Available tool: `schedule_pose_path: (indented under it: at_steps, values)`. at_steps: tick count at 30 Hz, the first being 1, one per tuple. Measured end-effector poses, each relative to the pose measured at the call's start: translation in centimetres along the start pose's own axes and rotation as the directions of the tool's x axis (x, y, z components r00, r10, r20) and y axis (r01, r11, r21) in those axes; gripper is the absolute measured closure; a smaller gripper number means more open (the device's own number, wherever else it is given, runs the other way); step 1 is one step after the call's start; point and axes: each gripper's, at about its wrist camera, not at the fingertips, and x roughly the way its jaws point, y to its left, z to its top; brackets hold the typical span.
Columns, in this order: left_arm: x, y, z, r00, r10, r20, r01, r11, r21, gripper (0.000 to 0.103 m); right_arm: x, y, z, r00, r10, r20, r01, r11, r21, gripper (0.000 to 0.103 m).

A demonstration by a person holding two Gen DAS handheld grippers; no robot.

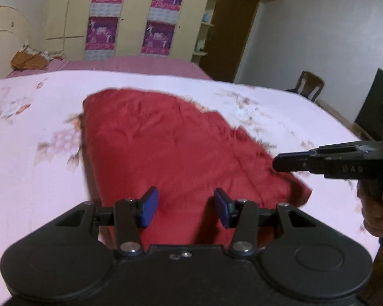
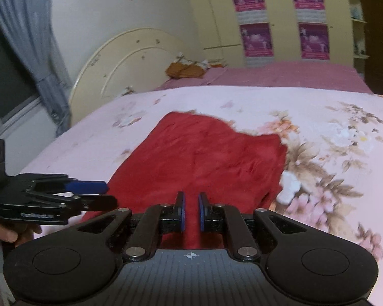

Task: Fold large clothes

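We see the red garment [image 1: 171,148] lying partly folded on the floral bedsheet [image 1: 33,183]. Our left gripper [image 1: 186,205] hovers over its near edge, fingers apart and empty; our right gripper [image 2: 191,211] has its fingers nearly together, gripping nothing.

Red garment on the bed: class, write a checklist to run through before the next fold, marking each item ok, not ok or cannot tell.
1. Red garment lies on the floral bedsheet, not hanging off: ok.
2. Garment smooth: not ok, creased, edges uneven.
3. Left gripper empty, jaws apart: ok.
4. Right gripper free of cloth: ok, jaws nearly shut with nothing between them.
5. Sheet around the garment free of clutter: ok.
6. Fold neat and square: cannot tell, picture blurred.
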Motion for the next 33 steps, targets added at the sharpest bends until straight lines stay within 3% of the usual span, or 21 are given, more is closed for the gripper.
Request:
schedule_pose_path:
  at_steps: [7, 15, 21, 28, 29, 30, 31, 32, 33]
  values:
    - [0.0, -0.6, -2.4, 0.998, 0.051, 0.025, -0.05, 0.999, -0.021, 0.056, 2.4, -0.9, -3.7, 0.993, -0.088, -0.073, 0.088, 0.996, 0.007, 0.093]
    - [0.0, -1.5, -2.9, 0.994, 0.105, 0.031, -0.105, 0.994, 0.0, 0.056, 3.9, -1.7, -4.7, 0.988, -0.12, -0.1, 0.122, 0.992, 0.02, 0.093]
    - [-3.5, -1.6, -3.7, 0.988, 0.147, 0.05, -0.145, 0.989, -0.027, 0.056, -1.8, -0.8, -3.6, 0.994, -0.109, 0.014, 0.108, 0.993, 0.053, 0.093]
    - [-8.3, -4.3, -3.7, 0.976, 0.21, 0.063, -0.203, 0.974, -0.104, 0.054, -7.1, 1.5, -4.5, 0.994, -0.106, 0.033, 0.101, 0.989, 0.107, 0.093]
    - [-9.0, -5.1, -3.6, 0.974, 0.217, 0.065, -0.21, 0.972, -0.103, 0.052, -7.9, 1.9, -4.5, 0.993, -0.109, 0.041, 0.104, 0.988, 0.111, 0.093]
    - [-9.5, -5.7, -3.5, 0.973, 0.222, 0.069, -0.215, 0.972, -0.099, 0.042, -8.8, 2.4, -4.5, 0.992, -0.115, 0.044, 0.11, 0.988, 0.112, 0.093]
    - [-10.1, -6.6, -3.4, 0.969, 0.236, 0.073, -0.228, 0.969, -0.097, 0.031, -9.5, 3.0, -4.6, 0.991, -0.124, 0.051, 0.117, 0.987, 0.112, 0.093]
    - [-10.8, -7.4, -3.4, 0.961, 0.264, 0.085, -0.256, 0.962, -0.1, 0.005, -10.2, 3.4, -4.6, 0.989, -0.138, 0.059, 0.131, 0.985, 0.112, 0.093]
    - [-11.6, -8.4, -3.6, 0.949, 0.297, 0.111, -0.286, 0.953, -0.104, 0.0, -10.8, 3.8, -4.7, 0.985, -0.162, 0.062, 0.154, 0.981, 0.117, 0.089]
